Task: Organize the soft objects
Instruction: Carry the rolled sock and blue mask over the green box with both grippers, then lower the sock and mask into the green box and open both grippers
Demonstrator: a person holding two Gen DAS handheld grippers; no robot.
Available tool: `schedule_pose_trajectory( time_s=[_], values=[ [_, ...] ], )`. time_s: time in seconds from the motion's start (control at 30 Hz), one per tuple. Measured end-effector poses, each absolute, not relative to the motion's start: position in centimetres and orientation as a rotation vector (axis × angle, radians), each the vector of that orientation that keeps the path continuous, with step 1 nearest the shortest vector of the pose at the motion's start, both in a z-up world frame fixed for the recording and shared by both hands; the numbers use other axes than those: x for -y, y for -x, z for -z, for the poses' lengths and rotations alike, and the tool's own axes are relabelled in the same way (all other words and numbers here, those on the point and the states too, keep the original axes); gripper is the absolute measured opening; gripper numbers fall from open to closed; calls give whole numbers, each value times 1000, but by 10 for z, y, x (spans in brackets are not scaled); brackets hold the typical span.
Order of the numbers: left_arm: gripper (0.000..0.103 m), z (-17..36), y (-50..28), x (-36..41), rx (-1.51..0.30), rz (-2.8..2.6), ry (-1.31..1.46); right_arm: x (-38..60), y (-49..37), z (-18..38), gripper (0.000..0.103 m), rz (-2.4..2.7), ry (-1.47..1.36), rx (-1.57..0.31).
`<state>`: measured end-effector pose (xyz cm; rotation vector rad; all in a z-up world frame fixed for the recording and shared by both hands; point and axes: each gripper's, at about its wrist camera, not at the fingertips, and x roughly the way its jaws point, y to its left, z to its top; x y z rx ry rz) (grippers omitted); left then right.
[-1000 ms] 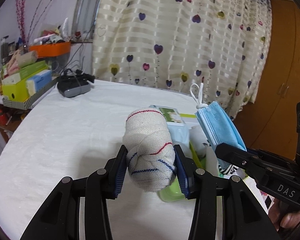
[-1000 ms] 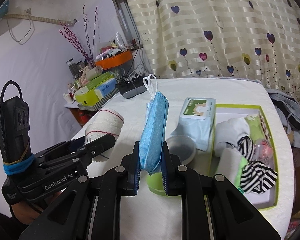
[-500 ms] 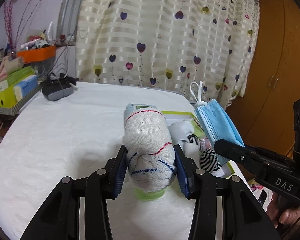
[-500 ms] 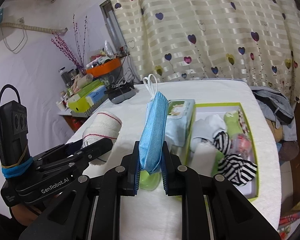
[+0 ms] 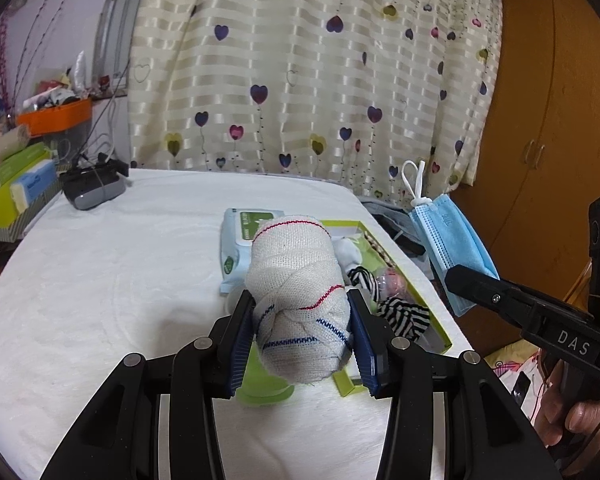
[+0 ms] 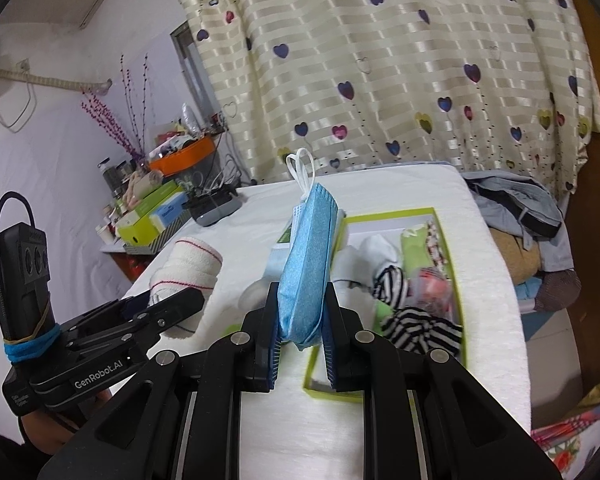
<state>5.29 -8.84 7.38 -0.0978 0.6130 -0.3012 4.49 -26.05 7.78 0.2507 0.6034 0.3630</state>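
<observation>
My left gripper [image 5: 300, 336] is shut on a rolled white cloth with red and blue stripes [image 5: 300, 292], held above the white table. My right gripper [image 6: 300, 332] is shut on a folded blue face mask [image 6: 308, 264] that stands upright between its pads, white ear loops on top. The same mask [image 5: 452, 244] shows at the right of the left wrist view, and the white roll [image 6: 188, 268] at the left of the right wrist view. Ahead lies a green-rimmed box [image 6: 456, 276] holding white and striped socks [image 6: 420, 328].
A pack of wet wipes [image 5: 244, 240] lies beside the box. A green cup [image 5: 260, 384] stands under the left gripper. A dark headset [image 5: 92, 188] sits far left. Shelves with boxes [image 6: 152, 216] stand at the left edge; clothes [image 6: 520, 216] are piled off the right edge.
Both grippers have moved sideways over the table toward the green box, each still holding its item. The box and socks now sit closer to the middle of both views.
</observation>
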Motion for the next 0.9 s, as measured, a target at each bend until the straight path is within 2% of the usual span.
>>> schedule_pose_trajectory(
  time_s=[0.47,0.9],
  values=[
    [44,-60,-66,124,-654,357,78,293,-49,-58,19,-310,-279,-640],
    [44,-21,-88,172,-755,461,67,311,-76,8,19,-191,-198,-827]
  ],
)
